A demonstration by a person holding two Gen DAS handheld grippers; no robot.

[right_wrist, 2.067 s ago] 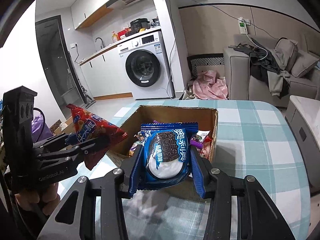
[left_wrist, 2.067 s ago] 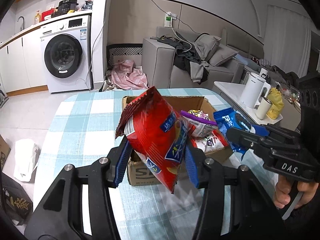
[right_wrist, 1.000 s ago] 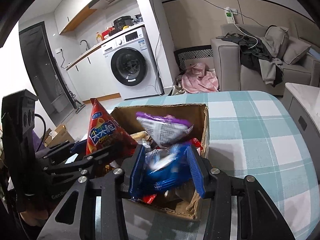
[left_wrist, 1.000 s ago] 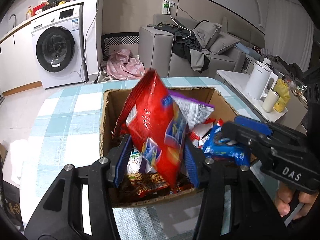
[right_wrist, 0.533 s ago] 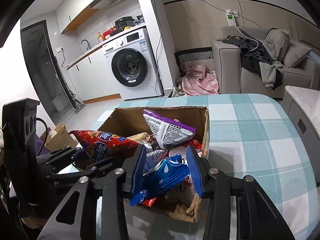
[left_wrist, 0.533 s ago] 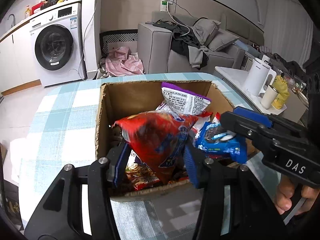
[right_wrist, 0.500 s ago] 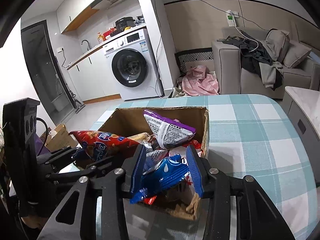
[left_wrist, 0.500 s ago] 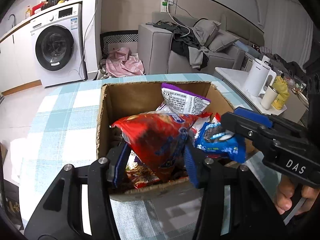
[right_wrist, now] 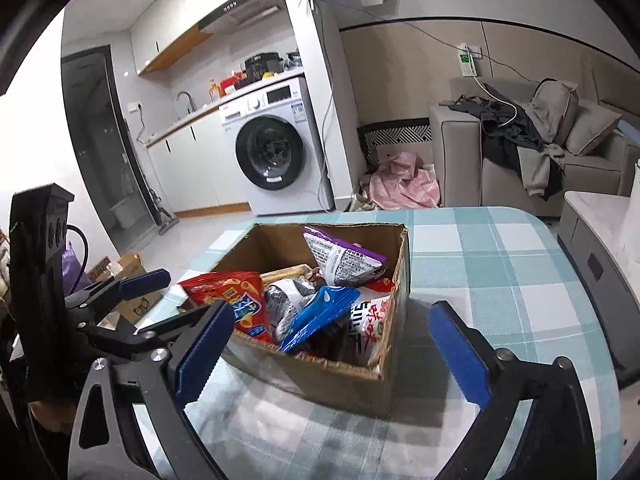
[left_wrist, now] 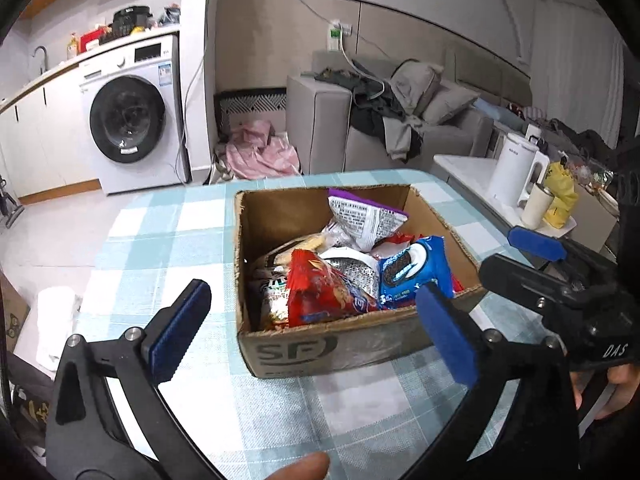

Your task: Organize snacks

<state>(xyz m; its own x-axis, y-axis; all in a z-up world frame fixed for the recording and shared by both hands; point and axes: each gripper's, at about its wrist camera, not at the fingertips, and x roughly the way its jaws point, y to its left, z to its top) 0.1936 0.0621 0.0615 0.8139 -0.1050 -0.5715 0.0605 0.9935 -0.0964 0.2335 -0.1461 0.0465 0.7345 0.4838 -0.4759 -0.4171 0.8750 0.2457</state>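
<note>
Fingers: both grippers, left and right, have just opened wide; we hold nothing.
Handling: crinkly red snack bag in brown cardboard box looks light, slippery; pinch its edge.

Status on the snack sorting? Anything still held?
Done: red chip bag and blue cookie pack lie in the cardboard box. In hand: nothing; left tool and right tool have just opened, both empty. Left: no loose snacks visible on the table.

A blue-checked table carries one open cardboard box.
</note>
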